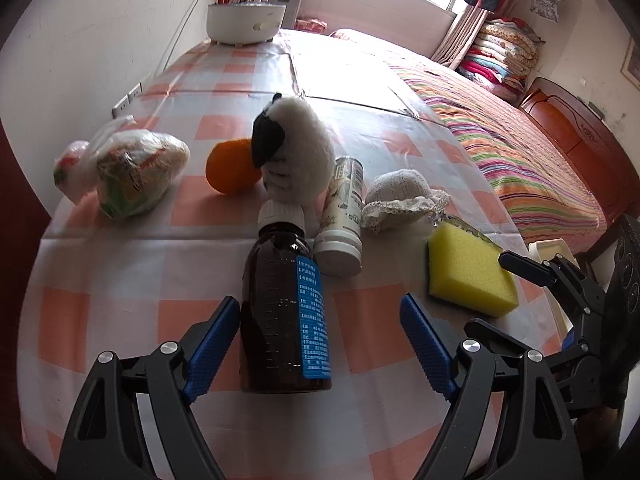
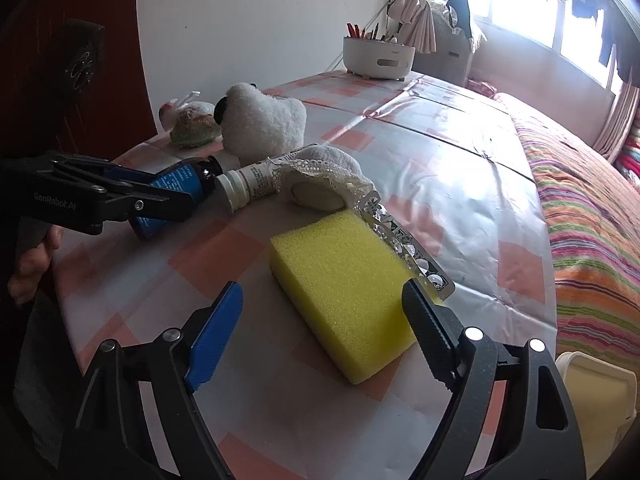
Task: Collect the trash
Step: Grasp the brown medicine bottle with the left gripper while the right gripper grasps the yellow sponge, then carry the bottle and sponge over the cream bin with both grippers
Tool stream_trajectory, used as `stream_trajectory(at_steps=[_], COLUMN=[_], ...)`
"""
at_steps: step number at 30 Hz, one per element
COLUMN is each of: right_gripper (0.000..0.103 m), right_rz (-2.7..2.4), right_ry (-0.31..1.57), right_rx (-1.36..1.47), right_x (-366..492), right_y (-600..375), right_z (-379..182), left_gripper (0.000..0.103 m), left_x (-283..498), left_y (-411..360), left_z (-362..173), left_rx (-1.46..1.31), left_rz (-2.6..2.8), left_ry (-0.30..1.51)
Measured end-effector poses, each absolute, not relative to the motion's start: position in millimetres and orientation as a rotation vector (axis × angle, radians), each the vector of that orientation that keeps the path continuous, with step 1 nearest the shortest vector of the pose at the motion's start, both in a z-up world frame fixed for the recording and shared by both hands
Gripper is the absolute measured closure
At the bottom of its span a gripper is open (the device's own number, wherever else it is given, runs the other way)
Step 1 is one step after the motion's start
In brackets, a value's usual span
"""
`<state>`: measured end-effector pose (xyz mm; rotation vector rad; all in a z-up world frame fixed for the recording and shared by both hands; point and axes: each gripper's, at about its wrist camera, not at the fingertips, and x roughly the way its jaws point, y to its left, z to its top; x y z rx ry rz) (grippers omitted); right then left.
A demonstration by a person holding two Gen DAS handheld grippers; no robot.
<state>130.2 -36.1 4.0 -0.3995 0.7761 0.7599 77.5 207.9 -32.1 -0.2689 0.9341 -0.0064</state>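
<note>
A brown bottle (image 1: 280, 312) with a blue label and a white cap lies on the checked tablecloth (image 1: 120, 312). My left gripper (image 1: 320, 307) stands open around it; the left pad is at the bottle's side and the right pad is well clear. In the right wrist view a yellow sponge (image 2: 344, 296) lies flat between the fingers of my right gripper (image 2: 323, 291), which is open, its left pad apart from the sponge. A silver blister pack (image 2: 404, 248) sticks out from behind the sponge. A white pill bottle (image 1: 342, 220) lies beside the brown one.
Behind the bottles sit a white plush toy (image 1: 292, 152), an orange (image 1: 230, 166), a knotted plastic bag of wrappers (image 1: 128, 172) and a white lace cloth (image 1: 400, 200). A white bin (image 2: 592, 392) stands off the table's right edge. A striped bed (image 1: 520, 152) lies beyond.
</note>
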Motion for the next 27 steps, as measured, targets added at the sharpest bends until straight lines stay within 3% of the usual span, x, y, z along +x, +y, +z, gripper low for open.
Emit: stream_trajectory(at_steps=[4, 8, 9, 11, 13, 14, 27], right_gripper=[0.033, 0.058, 0.059, 0.063, 0.066, 0.067, 0.072], right_rz=[0.742, 0.721, 0.719, 0.722, 0.722, 0.724, 0.746], right_ry=[0.780, 0.770, 0.767, 0.768, 0.759, 0.753, 0.712], right_rx=[-0.428, -0.460, -0.463, -0.455, -0.465, -0.467, -0.403], right_x=[129.7, 128.7, 128.8, 128.3, 124.8, 123.3, 117.4], right_y=[-33.9, -34.8, -35.5, -36.9, -35.1, -34.9, -42.4], right_z=[2.1, 3.2, 3.9, 5.6, 6.8, 7.7, 21.9], left_gripper=[0.023, 0.024, 0.024, 0.031, 0.055, 0.061, 0.062], left_x=[82.8, 84.1, 84.1, 83.8, 83.9, 83.7, 80.0], left_y=[208.5, 210.1, 210.9, 212.9, 214.9, 217.9, 225.7], left_z=[-42.5, -46.2, -46.4, -46.2, -46.3, -46.8, -41.6], left_rx=[-0.278, -0.292, -0.300, -0.315, -0.306, -0.320, -0.351], left_rz=[0.013, 0.026, 0.027, 0.037, 0.055, 0.062, 0.069], left_ry=[0.974, 0.972, 0.970, 0.958, 0.954, 0.952, 0.908])
